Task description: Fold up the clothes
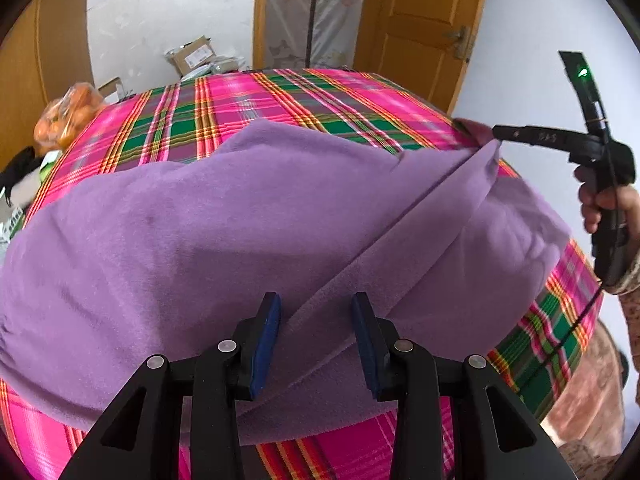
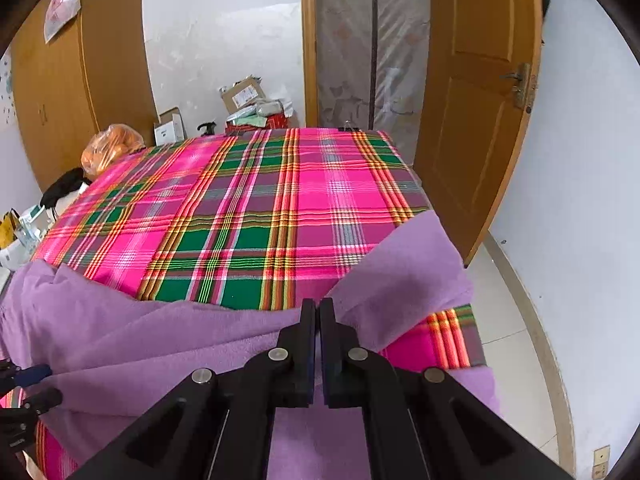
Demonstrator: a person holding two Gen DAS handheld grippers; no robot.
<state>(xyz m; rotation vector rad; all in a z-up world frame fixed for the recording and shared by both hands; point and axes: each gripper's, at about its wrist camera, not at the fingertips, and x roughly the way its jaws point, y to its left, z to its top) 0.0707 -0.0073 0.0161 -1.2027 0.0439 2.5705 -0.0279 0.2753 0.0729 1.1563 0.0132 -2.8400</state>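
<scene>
Black tool — blue pads (silver screws).

The left wrist view looks forward past the left gripper, low and close over the purple fleece garment, facing across the plaid-covered surface toward the open wooden door. The right wrist view sits behind the right gripper near the garment's right edge, facing the same way. Both views share the plaid cover, the door, the cardboard boxes and the orange bag
</scene>
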